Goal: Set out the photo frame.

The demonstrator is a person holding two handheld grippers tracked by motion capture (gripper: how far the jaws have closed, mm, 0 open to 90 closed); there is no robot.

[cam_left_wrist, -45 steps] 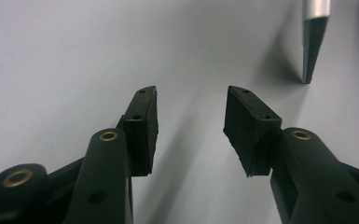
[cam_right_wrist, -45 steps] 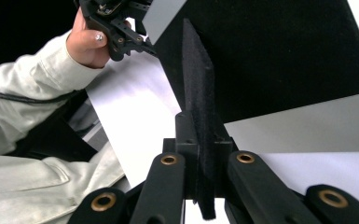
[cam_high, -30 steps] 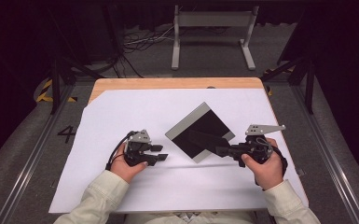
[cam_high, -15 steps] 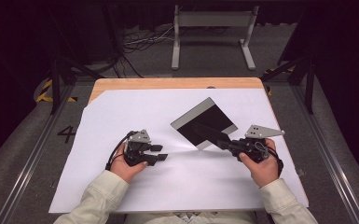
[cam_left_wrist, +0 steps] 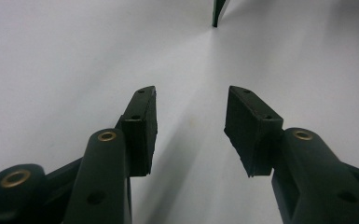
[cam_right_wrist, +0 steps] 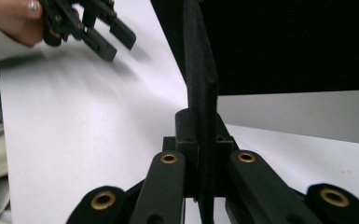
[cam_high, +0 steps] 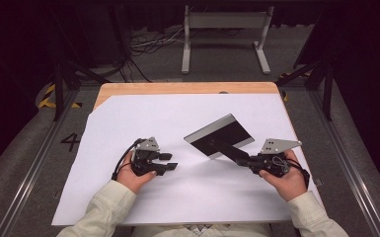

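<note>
Gripping a flat dark panel (cam_high: 220, 137) by its near corner, the right tongs (cam_high: 243, 158) are seen toward the right edge of the desk (cam_high: 187, 89), held in the person's right hand (cam_high: 284, 177). In the right gripper view the jaws are pressed on either side of the panel's (cam_right_wrist: 200, 70) thin edge, which rises straight up between them. The panel is tilted, with its far side lifted off the white sheet (cam_high: 143, 118) that covers most of the desk; a pale band is seen along its upper edge in the high view. The left tongs (cam_high: 170, 163) are held in the left hand (cam_high: 133, 175) nearer the front edge of the desk, left of centre, well apart from the panel. Their jaws are spread, with bare white sheet (cam_left_wrist: 74, 56) between the two ribbed pads (cam_left_wrist: 142, 126), and nothing is held. A dark tip of the panel (cam_left_wrist: 217, 11) is caught at the top of the left gripper view. The left tongs (cam_right_wrist: 98, 28) and hand (cam_right_wrist: 11, 21) are also seen at the upper left of the right gripper view, above the sheet.
</note>
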